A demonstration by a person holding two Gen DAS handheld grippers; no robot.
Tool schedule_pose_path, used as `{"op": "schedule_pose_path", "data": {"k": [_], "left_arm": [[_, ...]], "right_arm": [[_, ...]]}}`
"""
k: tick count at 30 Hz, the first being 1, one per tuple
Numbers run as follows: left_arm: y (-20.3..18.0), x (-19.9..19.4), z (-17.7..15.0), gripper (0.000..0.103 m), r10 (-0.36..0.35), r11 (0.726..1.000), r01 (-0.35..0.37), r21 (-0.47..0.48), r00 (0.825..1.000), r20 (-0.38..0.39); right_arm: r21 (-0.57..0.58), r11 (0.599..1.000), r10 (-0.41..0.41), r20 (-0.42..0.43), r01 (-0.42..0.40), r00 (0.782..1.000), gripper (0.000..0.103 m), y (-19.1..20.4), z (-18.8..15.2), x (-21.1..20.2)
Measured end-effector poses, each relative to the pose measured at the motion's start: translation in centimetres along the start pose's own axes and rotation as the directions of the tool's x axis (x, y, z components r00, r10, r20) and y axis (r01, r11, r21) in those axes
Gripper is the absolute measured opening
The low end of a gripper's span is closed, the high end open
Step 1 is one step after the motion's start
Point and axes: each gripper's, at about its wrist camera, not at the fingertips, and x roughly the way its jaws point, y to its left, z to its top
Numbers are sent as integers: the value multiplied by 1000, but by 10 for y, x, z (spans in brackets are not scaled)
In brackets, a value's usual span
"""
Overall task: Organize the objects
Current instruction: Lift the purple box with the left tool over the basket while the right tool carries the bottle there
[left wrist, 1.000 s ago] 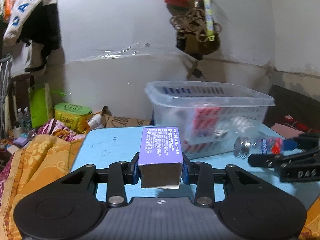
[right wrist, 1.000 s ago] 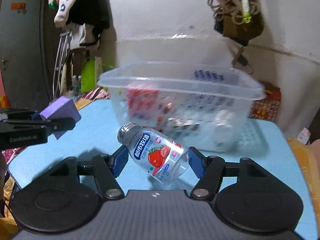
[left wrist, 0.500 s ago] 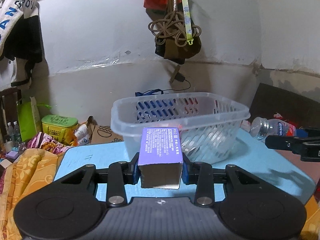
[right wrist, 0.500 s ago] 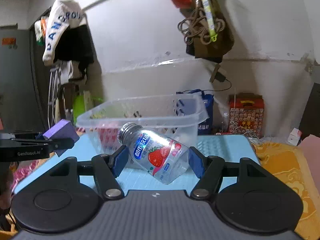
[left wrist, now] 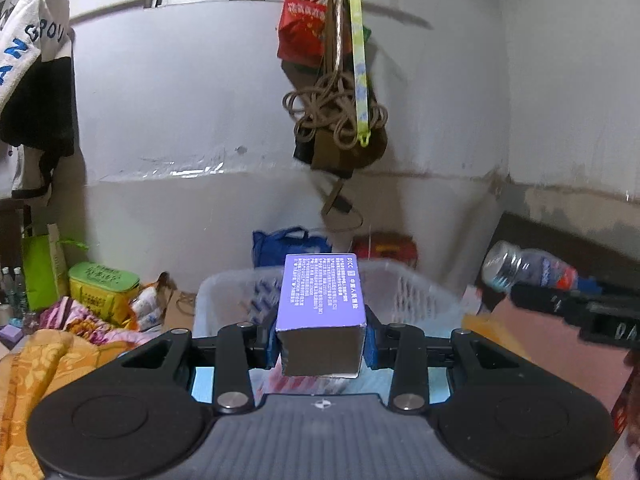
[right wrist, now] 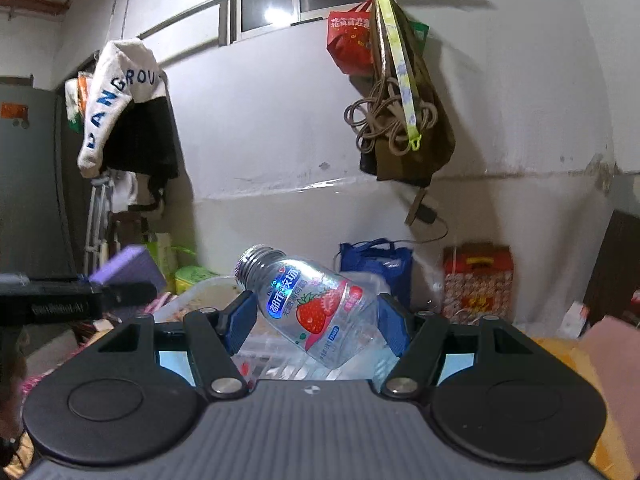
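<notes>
L gripper (left wrist: 322,346) clamps purple box (left wrist: 322,304) above clear basket (left wrist: 420,292). R gripper (right wrist: 316,320) grips strawberry-label bottle (right wrist: 316,304), tilted, cap up-left.

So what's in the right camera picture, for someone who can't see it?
The right claw grips a tilted clear bottle with a strawberry label above a clear basket. At left, the left claw holds a purple box.
</notes>
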Motion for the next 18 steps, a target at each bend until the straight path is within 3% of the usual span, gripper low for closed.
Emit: {"op": "schedule_pose_path", "data": {"k": [6,8,11,15,18], "left_arm": [[-5,36,38,42,7,1000,-6,-30,1000,28],[-3,56,44,42,6,999,-6,-40,1000,2],[8,80,41,42,12,997,-15,-78,999,-31],[22,103,29,42,35,994,-40,-99,998,-60],[30,111,25,46,43,994,-49,-95,997,-65]], "right_arm": [[-22,998,-57,-40,56,998,68,-10,30,45],[-46,998,-55,-56,53,997,68,-10,32,61],[-103,992,-72,-57,65,996,68,-3,25,82],[-62,998,-4,-92,-2,996,68,-3,15,107],[-75,997,-5,-102,-2,995,68,2,10,119]]}}
